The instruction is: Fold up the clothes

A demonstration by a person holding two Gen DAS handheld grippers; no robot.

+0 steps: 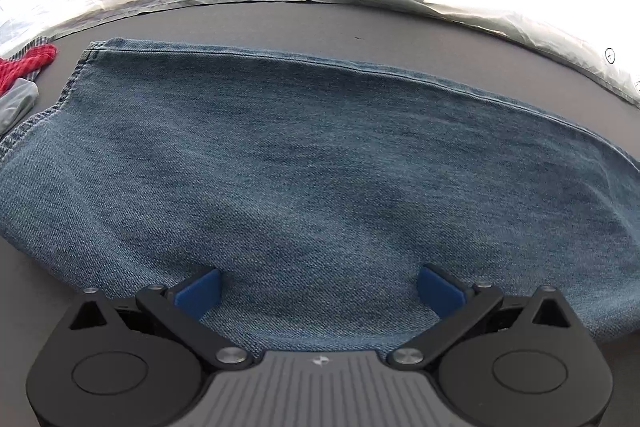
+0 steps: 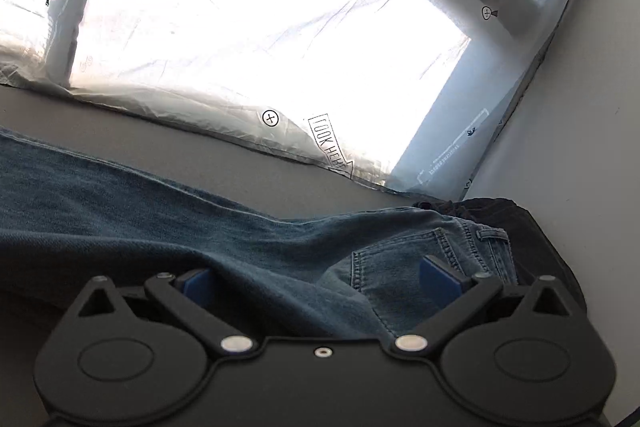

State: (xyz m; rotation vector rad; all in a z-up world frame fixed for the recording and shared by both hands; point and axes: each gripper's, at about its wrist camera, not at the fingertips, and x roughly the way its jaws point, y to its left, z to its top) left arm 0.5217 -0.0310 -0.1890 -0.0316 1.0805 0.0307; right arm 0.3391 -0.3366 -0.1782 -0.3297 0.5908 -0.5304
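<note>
Jeans (image 1: 320,155), blue denim, are laid flat across the grey desk (image 1: 280,23), seen in both wrist views.

Left wrist view: the denim fills most of the frame as a broad, smooth panel. A stitched seam runs along its far edge, and a hemmed end is seen at the upper left. The left gripper (image 1: 320,293) is held just above the near edge of the cloth, pointed steeply down at it. Its blue pads (image 1: 199,294) are spread wide apart, and only flat denim is seen in the gap; no fold is pinched, and no pad is seen pressing the fabric. A red patterned cloth (image 1: 24,65) and a grey cloth (image 1: 16,103) are seen at the far left, off the jeans, on the desk edge.

Right wrist view: the waist end of the jeans is seen ahead of the right gripper (image 2: 320,285), with a back pocket (image 2: 404,267) and a belt loop (image 2: 494,233) in plain sight. The pocket lies between the spread pads and toward the right one. The jaws are wide apart here as well, with nothing clamped. The leg is stretched away to the left, with some soft wrinkles. A dark garment (image 2: 532,231) is seen just beyond the waistband, touching it. A translucent printed plastic sheet (image 2: 280,47), brightly backlit, is seen behind the desk.
</note>
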